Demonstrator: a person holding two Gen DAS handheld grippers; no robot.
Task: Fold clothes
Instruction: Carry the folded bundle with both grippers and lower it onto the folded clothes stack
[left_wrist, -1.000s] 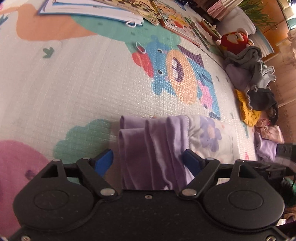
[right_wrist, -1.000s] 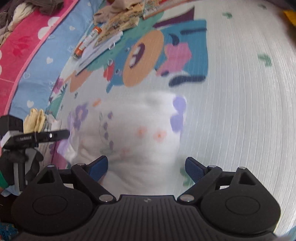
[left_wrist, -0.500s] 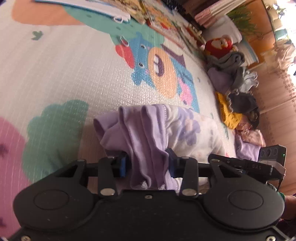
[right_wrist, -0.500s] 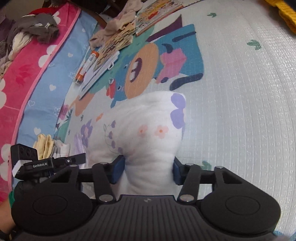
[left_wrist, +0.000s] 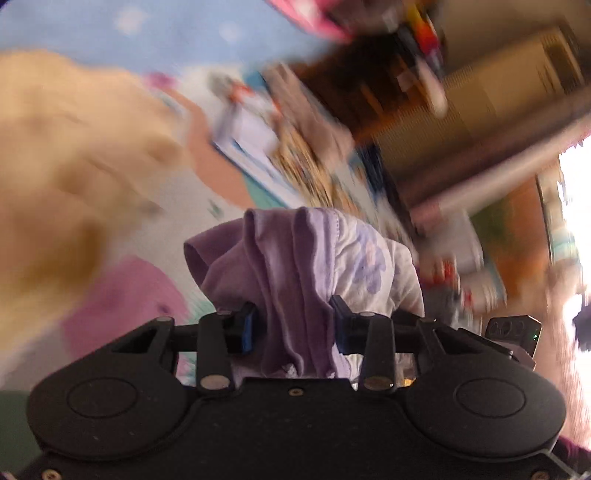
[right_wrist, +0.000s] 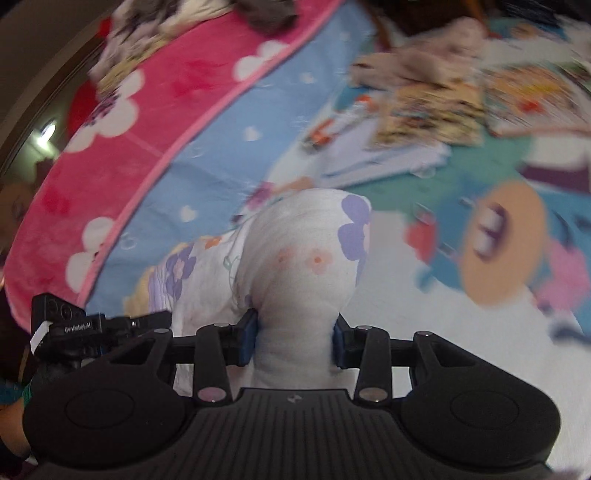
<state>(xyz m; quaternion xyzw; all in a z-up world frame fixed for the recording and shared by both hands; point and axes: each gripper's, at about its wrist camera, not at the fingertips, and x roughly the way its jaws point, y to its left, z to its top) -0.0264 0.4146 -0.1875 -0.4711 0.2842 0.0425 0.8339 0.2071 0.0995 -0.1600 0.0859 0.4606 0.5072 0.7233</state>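
Garment (left_wrist: 317, 258) clamped in both my grippers: left gripper (left_wrist: 293, 325) pinches purple bunched edge, right gripper (right_wrist: 295, 339) pinches white floral part. Cloth lifted off mat (right_wrist: 424, 332), hangs ahead of fingers. Step, I judge: carrying the bundle. Next needs steady hold and flat landing place.

Heavy motion blur smears everything beyond the sharp purple-and-white garment (left_wrist: 314, 266) in both views. Daylight glare blows out the left wrist view's right edge; fisheye distortion bends the borders.
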